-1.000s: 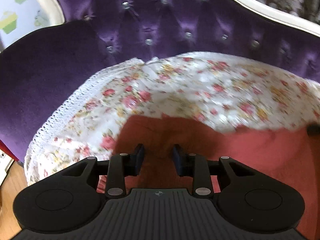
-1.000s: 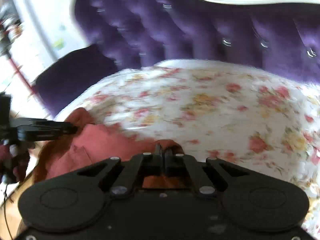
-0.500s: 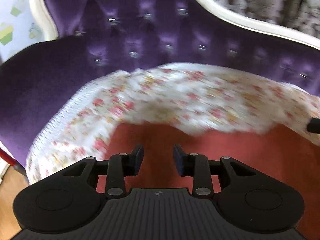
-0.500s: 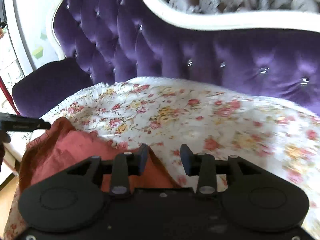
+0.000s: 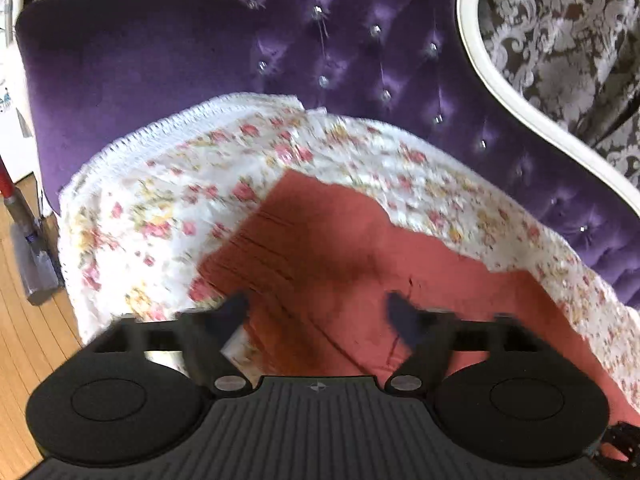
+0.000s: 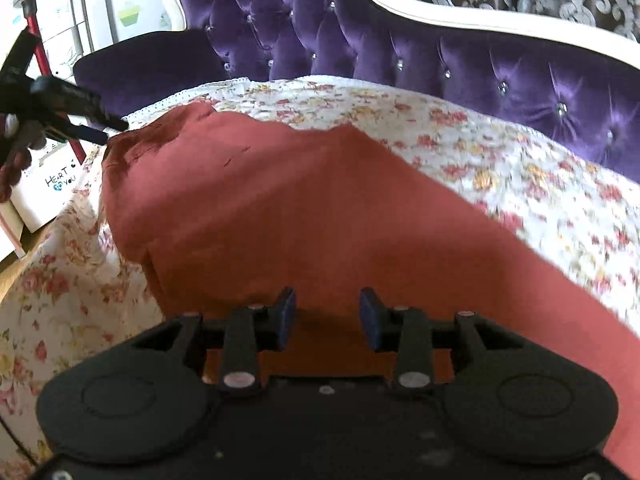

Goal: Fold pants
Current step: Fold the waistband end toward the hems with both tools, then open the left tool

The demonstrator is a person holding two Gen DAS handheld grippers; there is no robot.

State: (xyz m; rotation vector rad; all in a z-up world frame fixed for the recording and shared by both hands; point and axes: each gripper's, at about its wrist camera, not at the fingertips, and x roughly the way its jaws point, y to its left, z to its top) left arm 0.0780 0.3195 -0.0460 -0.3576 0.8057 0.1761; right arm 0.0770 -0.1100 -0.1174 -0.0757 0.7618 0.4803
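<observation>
My left gripper [image 5: 316, 312] and right gripper [image 6: 327, 318], both wide, hover low over the pants [image 6: 280, 200] spread on the sofa's floral cover [image 6: 540, 184], ready to pinch an edge.

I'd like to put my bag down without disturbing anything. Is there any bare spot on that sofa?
Yes. The flowered cover lies bare between the red pants and the purple tufted backrest. Another bare patch runs from the pants' end toward the lace edge. The front is crowded: both hand-held grippers hang open over the pants.
</observation>
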